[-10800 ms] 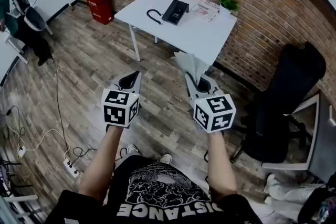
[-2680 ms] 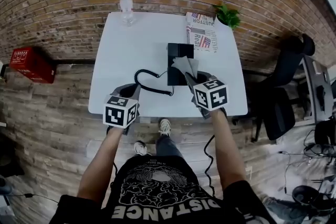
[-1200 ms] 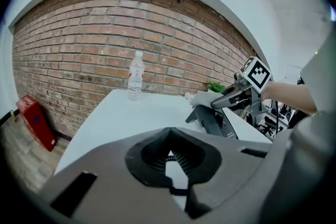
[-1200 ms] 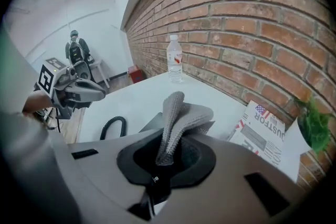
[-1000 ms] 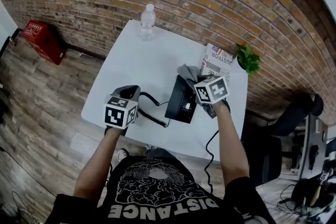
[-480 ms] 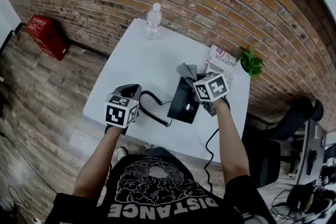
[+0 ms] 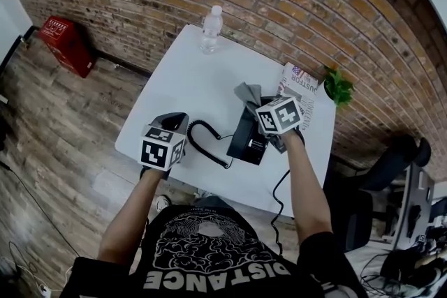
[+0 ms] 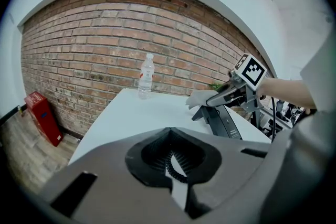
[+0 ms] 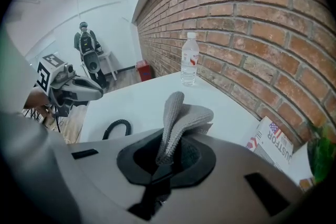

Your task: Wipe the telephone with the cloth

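Note:
The black telephone (image 7: pixel 250 138) sits on the white table (image 7: pixel 195 80), its coiled cord (image 7: pixel 202 144) looping off to the left. My right gripper (image 7: pixel 257 102) hovers over the phone's far end, shut on the grey cloth (image 7: pixel 246 92), which sticks up from its jaws. In the right gripper view the cloth (image 9: pixel 177 113) fills the jaw gap of that gripper (image 9: pixel 169 157). My left gripper (image 7: pixel 172 123) is shut and holds nothing, at the table's near left by the cord. The left gripper view shows the telephone (image 8: pixel 224 121) beyond my left gripper (image 8: pixel 173 139), with the cloth (image 8: pixel 198 98) above it.
A water bottle (image 7: pixel 211 29) stands at the table's far edge by the brick wall. A newspaper (image 7: pixel 299 89) and a small plant (image 7: pixel 338 88) are at the far right corner. A red box (image 7: pixel 66 45) sits on the floor at left, a black chair (image 7: pixel 387 167) at right.
The person has walked from the open floor up to the table. In the last second the right gripper and cloth stay over the telephone; only the head view has drifted.

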